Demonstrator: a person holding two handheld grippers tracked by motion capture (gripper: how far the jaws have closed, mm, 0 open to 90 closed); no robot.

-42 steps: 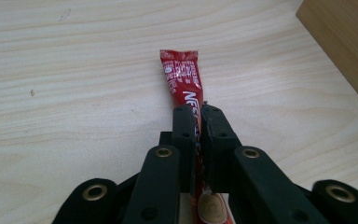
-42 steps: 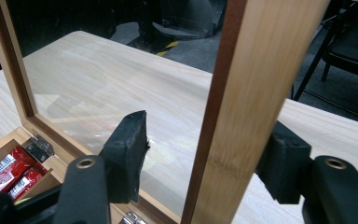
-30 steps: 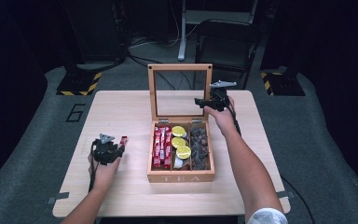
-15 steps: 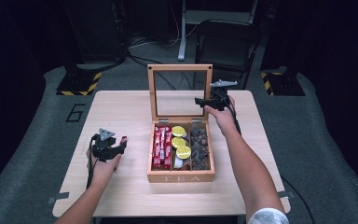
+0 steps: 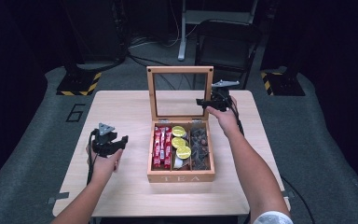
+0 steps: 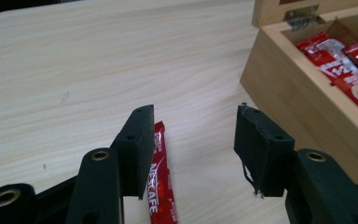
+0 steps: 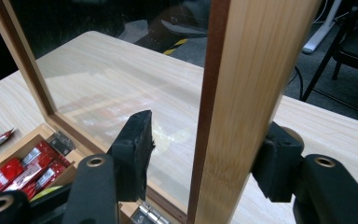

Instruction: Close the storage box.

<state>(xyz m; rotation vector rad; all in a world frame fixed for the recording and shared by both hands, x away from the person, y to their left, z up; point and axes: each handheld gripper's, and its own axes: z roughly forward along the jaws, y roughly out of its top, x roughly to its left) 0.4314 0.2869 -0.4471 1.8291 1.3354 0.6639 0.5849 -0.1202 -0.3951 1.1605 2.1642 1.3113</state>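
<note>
A wooden tea box (image 5: 181,177) stands open mid-table, its glass lid (image 5: 180,70) upright. It holds red sachets (image 5: 162,147), yellow round packets (image 5: 179,142) and dark pieces (image 5: 199,144). My right gripper (image 5: 204,101) sits at the lid's right edge. Its jaws straddle the wooden frame (image 7: 242,93), and a gap shows between the left pad (image 7: 135,144) and the wood. Left of the box, my left gripper (image 5: 120,142) is low over the table and open (image 6: 193,112). A red Nescafe sachet (image 6: 161,177) lies flat on the table by its left jaw. The box wall (image 6: 298,93) is close on the right.
The light wooden table (image 5: 121,107) has bare surface left of the box and behind the lid. A black folding chair (image 5: 228,37) and stand bases with yellow-black tape (image 5: 79,84) are on the floor beyond the far edge. Cables trail from both grippers.
My left hand and gripper have shifted slightly on the table left of the box. The right gripper has stayed at the lid's right edge.
</note>
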